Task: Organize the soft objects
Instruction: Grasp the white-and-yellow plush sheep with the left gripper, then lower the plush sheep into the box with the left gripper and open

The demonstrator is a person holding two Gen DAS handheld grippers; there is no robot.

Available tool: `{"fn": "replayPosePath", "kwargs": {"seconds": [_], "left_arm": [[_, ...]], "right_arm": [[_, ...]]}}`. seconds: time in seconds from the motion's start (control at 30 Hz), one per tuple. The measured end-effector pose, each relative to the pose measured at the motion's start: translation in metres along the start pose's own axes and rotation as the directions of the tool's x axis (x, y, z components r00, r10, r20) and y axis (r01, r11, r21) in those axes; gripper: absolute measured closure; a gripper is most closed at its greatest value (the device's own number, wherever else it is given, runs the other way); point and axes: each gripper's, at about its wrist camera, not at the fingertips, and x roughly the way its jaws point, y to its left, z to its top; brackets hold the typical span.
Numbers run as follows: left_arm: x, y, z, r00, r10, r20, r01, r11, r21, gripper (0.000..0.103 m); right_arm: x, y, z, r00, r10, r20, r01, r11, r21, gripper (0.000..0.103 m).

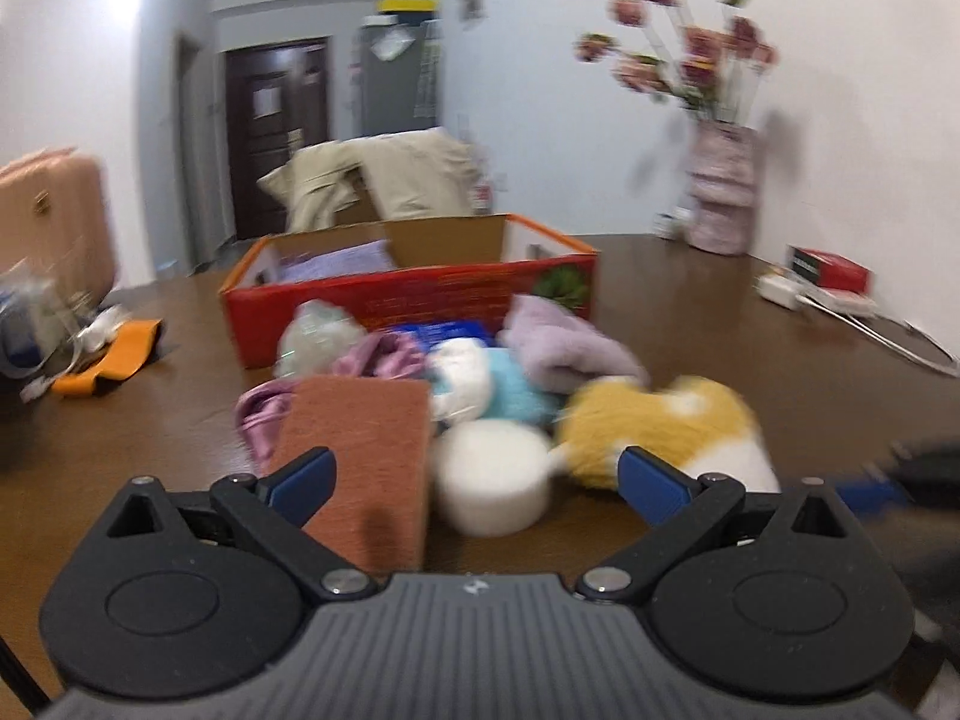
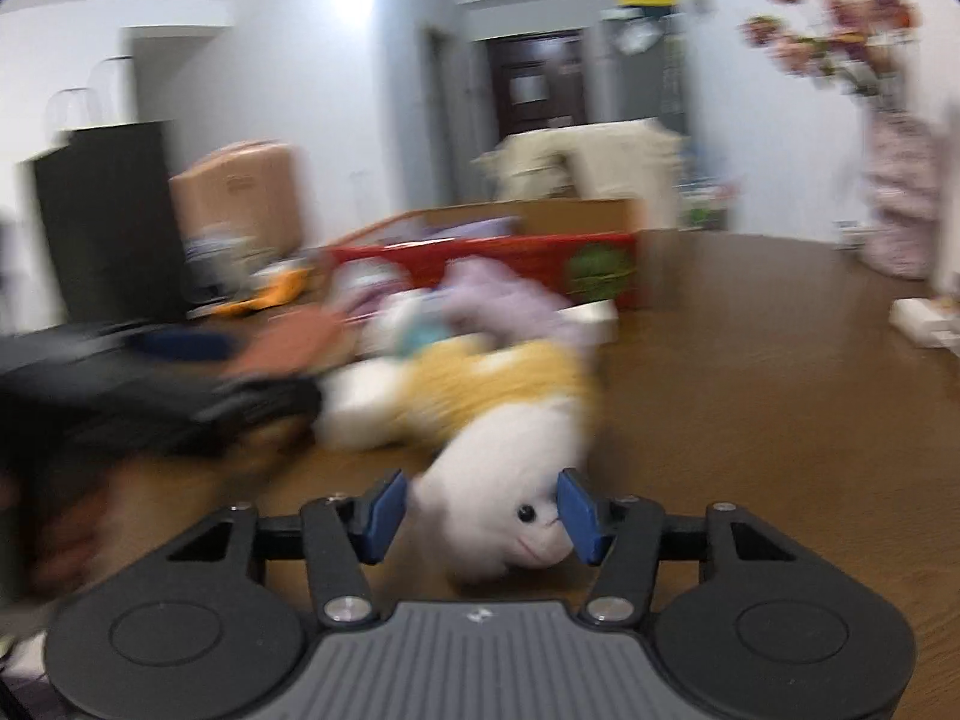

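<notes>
Right tongs flanking one plush toy, one red box

Right gripper fingers bracket plush toy head.

The soft objects lie heaped on the table before the box.

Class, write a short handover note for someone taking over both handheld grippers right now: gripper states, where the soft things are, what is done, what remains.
Left gripper: open, empty, facing the pile.
Right gripper: open, its fingers either side of the plush toy's white head, not clamped.
Brown sponge, white round sponge, lilac towel and the rest lie on the table in front of the red box.
Done: purple cloth already in the box.
Left: box the whole pile.
</notes>
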Motion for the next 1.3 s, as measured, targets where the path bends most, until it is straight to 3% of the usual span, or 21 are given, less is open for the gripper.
{"fn": "replayPosePath", "kwargs": {"seconds": [0.07, 0.13, 0.23, 0.3, 0.37, 0.43, 0.5, 0.57, 0.63, 0.77, 0.93, 1.07, 1.2, 1.3], "left_arm": [[-0.003, 0.009, -0.002, 1.000, 0.022, 0.003, -0.022, 0.999, -0.040, 0.000], [-0.011, 0.017, 0.000, 1.000, 0.003, 0.008, -0.003, 0.997, -0.079, 0.000], [-0.024, 0.019, -0.001, 0.995, -0.095, 0.019, 0.097, 0.986, -0.135, 0.000], [-0.026, 0.014, -0.004, 0.981, -0.192, 0.008, 0.190, 0.965, -0.181, 0.000], [-0.021, 0.009, -0.008, 0.953, -0.303, -0.005, 0.293, 0.927, -0.235, 0.001], [-0.013, 0.002, -0.013, 0.935, -0.354, -0.022, 0.336, 0.904, -0.266, 0.008], [-0.004, -0.004, -0.018, 0.929, -0.366, -0.064, 0.338, 0.904, -0.263, 0.038], [0.003, 0.000, -0.023, 0.924, -0.370, -0.095, 0.335, 0.904, -0.264, 0.052], [0.004, 0.014, -0.029, 0.918, -0.389, -0.083, 0.346, 0.884, -0.315, 0.053], [0.001, 0.033, -0.031, 0.922, -0.382, -0.062, 0.337, 0.870, -0.359, 0.054], [0.001, 0.032, -0.032, 0.876, -0.481, -0.045, 0.425, 0.811, -0.403, 0.044], [0.007, 0.023, -0.034, 0.880, -0.471, -0.058, 0.412, 0.819, -0.400, 0.045], [0.010, 0.022, -0.031, 0.884, -0.463, -0.068, 0.401, 0.825, -0.399, 0.058], [0.011, 0.022, -0.018, 0.881, -0.471, -0.044, 0.410, 0.807, -0.425, 0.059]], "right_arm": [[-0.012, 0.005, 0.001, 0.997, 0.082, 0.014, -0.081, 0.997, -0.014, 0.048], [-0.022, 0.003, 0.008, 0.996, 0.053, 0.069, -0.051, 0.998, -0.025, 0.047], [-0.016, -0.015, 0.022, 0.994, -0.031, 0.102, 0.029, 0.999, 0.025, 0.038], [-0.002, -0.028, 0.032, 0.993, -0.055, 0.101, 0.050, 0.997, 0.056, 0.038], [0.014, -0.041, 0.039, 0.991, -0.067, 0.115, 0.057, 0.994, 0.092, 0.038], [0.032, -0.051, 0.044, 0.995, -0.041, 0.091, 0.027, 0.989, 0.148, 0.039], [0.041, -0.055, 0.043, 0.996, -0.077, 0.044, 0.068, 0.982, 0.179, 0.048], [0.040, -0.053, 0.038, 0.996, -0.089, 0.023, 0.082, 0.976, 0.201, 0.059], [0.030, -0.047, 0.031, 0.995, -0.095, 0.014, 0.089, 0.966, 0.242, 0.060], [0.012, -0.035, 0.017, 0.994, -0.109, 0.017, 0.099, 0.950, 0.298, 0.057], [0.013, -0.030, 0.016, 0.991, -0.137, 0.011, 0.127, 0.947, 0.296, 0.057], [0.015, -0.030, 0.016, 0.990, -0.143, 0.004, 0.136, 0.949, 0.283, 0.052], [0.014, -0.034, 0.018, 0.993, -0.121, -0.002, 0.116, 0.951, 0.286, 0.058], [0.008, -0.032, 0.029, 0.990, -0.136, 0.026, 0.125, 0.961, 0.246, 0.059]]}}
